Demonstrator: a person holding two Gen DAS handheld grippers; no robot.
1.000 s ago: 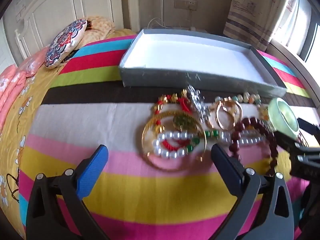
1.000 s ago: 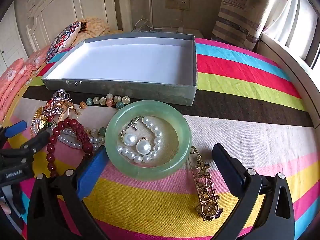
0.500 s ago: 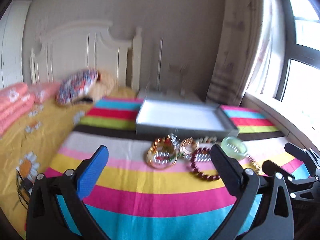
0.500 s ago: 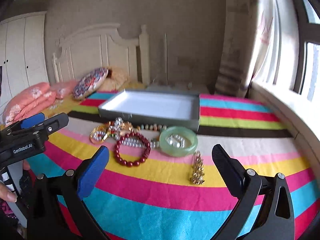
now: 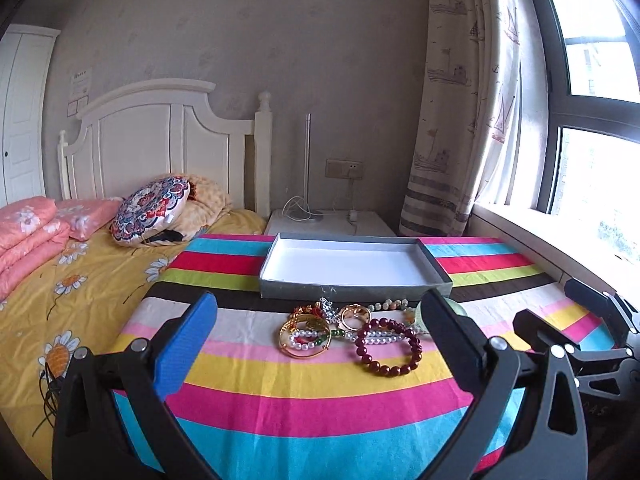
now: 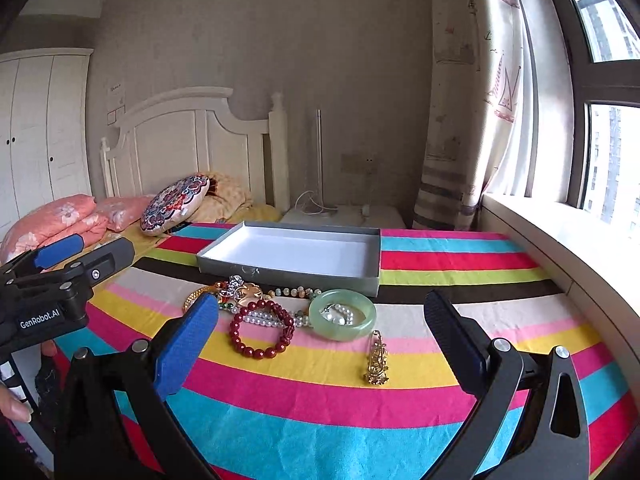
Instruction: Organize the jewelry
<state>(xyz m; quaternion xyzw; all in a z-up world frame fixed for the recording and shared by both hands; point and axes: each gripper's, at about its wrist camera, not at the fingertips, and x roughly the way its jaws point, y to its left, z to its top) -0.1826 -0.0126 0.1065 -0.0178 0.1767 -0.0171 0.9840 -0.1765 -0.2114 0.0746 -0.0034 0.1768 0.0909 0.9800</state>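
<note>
Two grippers: left gripper (image 5: 318, 334) and right gripper (image 6: 320, 330) hover with fingers spread, empty
Jewelry: jade bangle (image 6: 342, 314), red bead bracelet (image 6: 262, 330) just before the gift-box tray (image 6: 292, 252); nothing inside
Method: pinch the bangle's rim; lift clear of pearls

Shallow grey cardboard tray (image 6: 294, 252) on striped tablecloth (image 6: 340, 396). Dark red bead bracelet (image 6: 262, 334) before tray; pale green jade bangle (image 6: 343, 314) to its right; gold brooch (image 6: 377, 360) nearest, apart.

Glossy jade bangle (image 6: 342, 314), matt striped cloth (image 6: 320, 400) (woven), shiny gold brooch (image 6: 377, 364)
</note>
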